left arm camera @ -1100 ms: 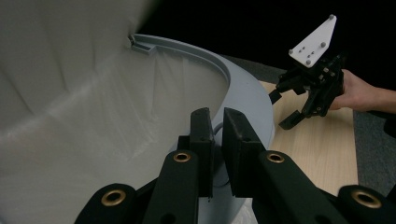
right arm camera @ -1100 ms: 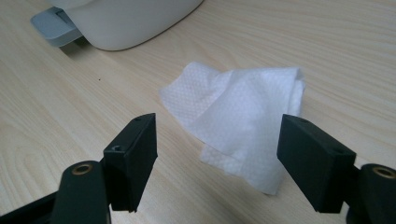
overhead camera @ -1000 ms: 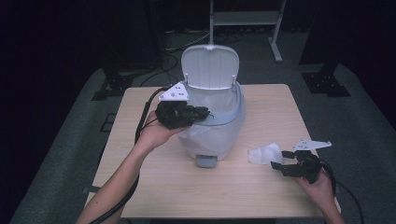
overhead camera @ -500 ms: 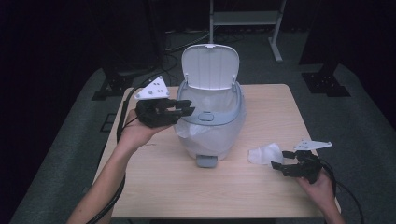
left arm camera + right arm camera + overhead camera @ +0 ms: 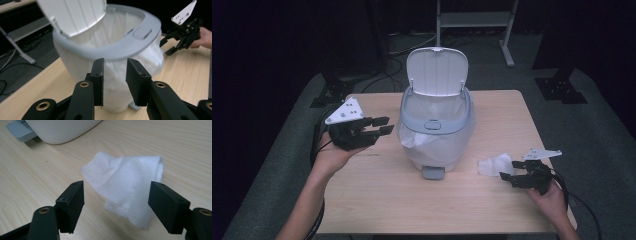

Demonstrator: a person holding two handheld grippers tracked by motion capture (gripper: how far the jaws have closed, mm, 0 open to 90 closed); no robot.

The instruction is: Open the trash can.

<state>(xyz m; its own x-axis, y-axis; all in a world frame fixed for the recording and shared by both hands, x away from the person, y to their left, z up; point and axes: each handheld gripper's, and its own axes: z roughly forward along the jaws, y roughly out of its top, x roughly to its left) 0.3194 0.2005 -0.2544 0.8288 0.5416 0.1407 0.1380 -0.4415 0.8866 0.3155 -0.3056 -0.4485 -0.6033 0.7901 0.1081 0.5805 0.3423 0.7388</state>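
Bin (image 5: 435, 131) mid-table, lid up, white liner inside; left gripper (image 5: 382, 125) just left of it, jaws partly apart, empty; right gripper (image 5: 507, 174) wide open, empty, by crumpled tissue (image 5: 493, 165)

Surroundings of the wooden table (image 5: 492, 210): floor covering, stands and cables.

The table has a pale, light-grained top with rounded corners, and it rests on grey carpet (image 5: 597, 130) that extends past it on the left, right and far sides. Beyond the far edge of the table stands a white metal frame (image 5: 474, 20) with a low shelf and slanted legs. Dark cables (image 5: 407, 45) trail over the floor just left of that frame. A black stand base (image 5: 560, 90) sits on the carpet off the table's far right corner, and a second black base (image 5: 332, 92) sits off its far left corner. The background behind the table is dark and no detail can be made out there.
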